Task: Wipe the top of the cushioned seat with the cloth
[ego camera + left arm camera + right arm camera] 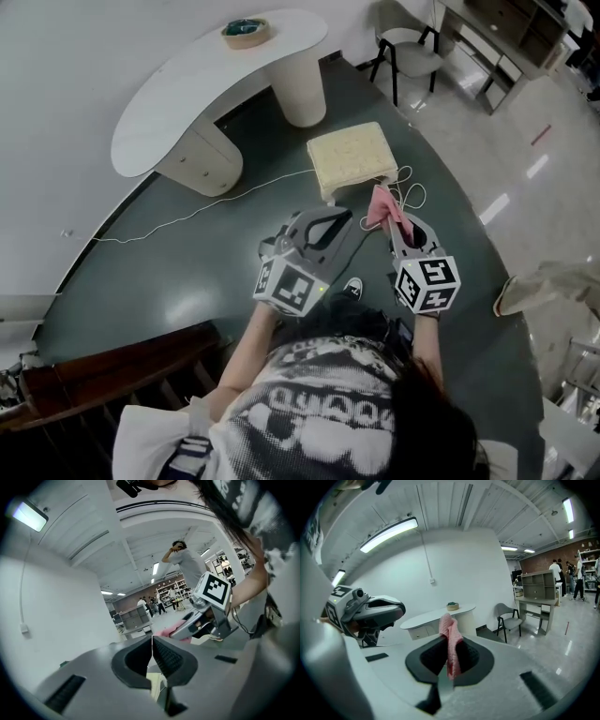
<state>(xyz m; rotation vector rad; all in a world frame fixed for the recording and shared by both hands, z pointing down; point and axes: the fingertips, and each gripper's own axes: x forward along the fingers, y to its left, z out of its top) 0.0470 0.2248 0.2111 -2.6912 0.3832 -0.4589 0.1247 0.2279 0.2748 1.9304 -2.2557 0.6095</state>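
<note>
The cushioned seat is a cream square pad on the dark floor, just ahead of both grippers. A pink cloth hangs from my right gripper, which is shut on it near the seat's front right corner. In the right gripper view the cloth sticks up between the closed jaws of the right gripper. My left gripper is held beside it, a little short of the seat's front edge. Its jaws meet with nothing between them in the left gripper view, where a strip of the seat shows below.
A white curved table with a bowl stands behind the seat. A chair is at the back right. A white cable runs across the floor to the seat. A dark wooden rail lies at lower left.
</note>
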